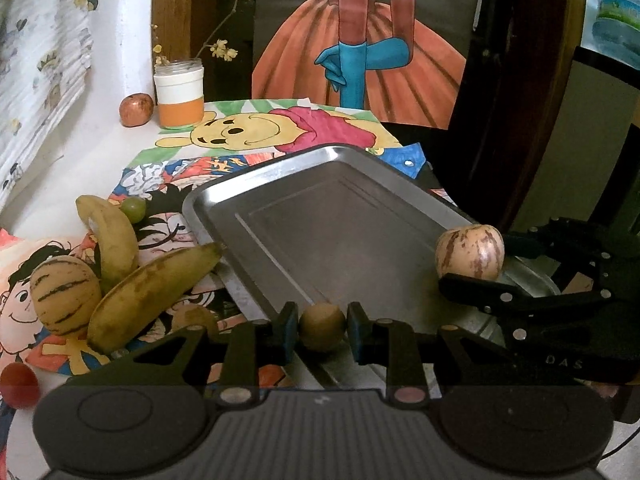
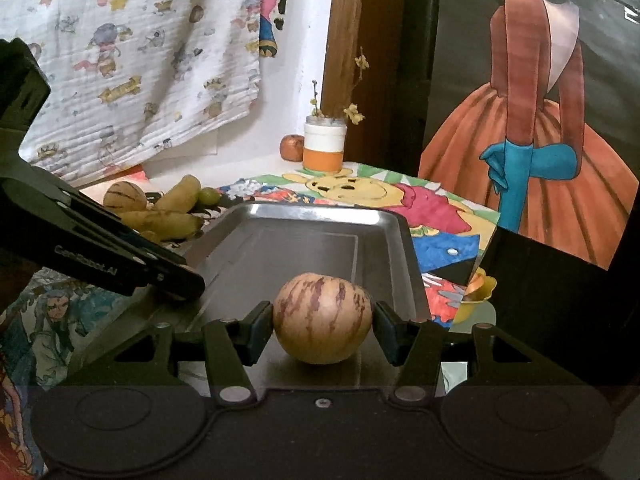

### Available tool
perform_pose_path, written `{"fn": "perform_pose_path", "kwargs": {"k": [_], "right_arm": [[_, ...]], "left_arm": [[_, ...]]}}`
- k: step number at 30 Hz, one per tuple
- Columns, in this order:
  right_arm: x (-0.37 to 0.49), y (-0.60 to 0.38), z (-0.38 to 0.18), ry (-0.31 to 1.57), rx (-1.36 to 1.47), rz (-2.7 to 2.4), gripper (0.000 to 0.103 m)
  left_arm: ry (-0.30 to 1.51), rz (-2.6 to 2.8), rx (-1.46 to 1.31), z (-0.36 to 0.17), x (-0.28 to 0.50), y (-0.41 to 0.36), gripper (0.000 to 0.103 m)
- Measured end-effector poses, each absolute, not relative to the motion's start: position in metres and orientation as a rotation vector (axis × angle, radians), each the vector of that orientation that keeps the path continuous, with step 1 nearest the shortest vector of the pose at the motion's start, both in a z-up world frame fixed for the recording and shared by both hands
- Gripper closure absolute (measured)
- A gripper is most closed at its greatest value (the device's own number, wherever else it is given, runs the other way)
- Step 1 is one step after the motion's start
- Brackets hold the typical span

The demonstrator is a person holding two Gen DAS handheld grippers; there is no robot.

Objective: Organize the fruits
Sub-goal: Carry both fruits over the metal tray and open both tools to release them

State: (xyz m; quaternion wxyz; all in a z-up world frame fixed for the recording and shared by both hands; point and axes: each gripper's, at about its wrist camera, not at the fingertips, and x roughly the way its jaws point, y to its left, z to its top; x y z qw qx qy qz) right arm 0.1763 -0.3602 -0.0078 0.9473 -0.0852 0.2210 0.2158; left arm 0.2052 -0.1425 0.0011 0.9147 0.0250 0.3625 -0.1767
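Observation:
A small round brown fruit sits between the blue pads of my left gripper, which is shut on it over the near edge of the metal tray. My right gripper is shut on a pale, purple-striped melon low over the tray's near end. In the left wrist view that melon and the right gripper show at the tray's right rim. The left gripper reaches in from the left in the right wrist view, where its fruit is hidden. The tray has nothing lying in it.
Left of the tray lie two bananas, a second striped melon, a green grape and a red tomato. At the back stand a white-and-orange jar and a reddish fruit. Painted sheets cover the table.

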Motion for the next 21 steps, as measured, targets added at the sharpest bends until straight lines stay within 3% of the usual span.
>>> {"fn": "perform_pose_path", "kwargs": {"k": [6,8,9,16,21], "right_arm": [[0.164,-0.36,0.0,0.404,-0.182,0.429,0.03],[0.158,-0.361,0.003,0.397,-0.183,0.422,0.024],[0.154,-0.361,0.004,0.393,-0.185,0.418,0.023],[0.125,-0.364,0.021,0.362,-0.171,0.389,0.005],[0.105,-0.362,0.034,0.371,-0.144,0.356,0.001]], "left_arm": [[0.747,-0.354,0.004,0.006,0.202,-0.138,0.067],[0.733,-0.338,-0.019,0.012,0.196,-0.134,0.038],[0.717,-0.326,-0.031,0.015,0.191,-0.132,0.032],[0.663,-0.288,-0.099,0.032,0.162,-0.115,0.019],[0.632,-0.257,-0.141,0.038,0.135,-0.099,0.008]]}}
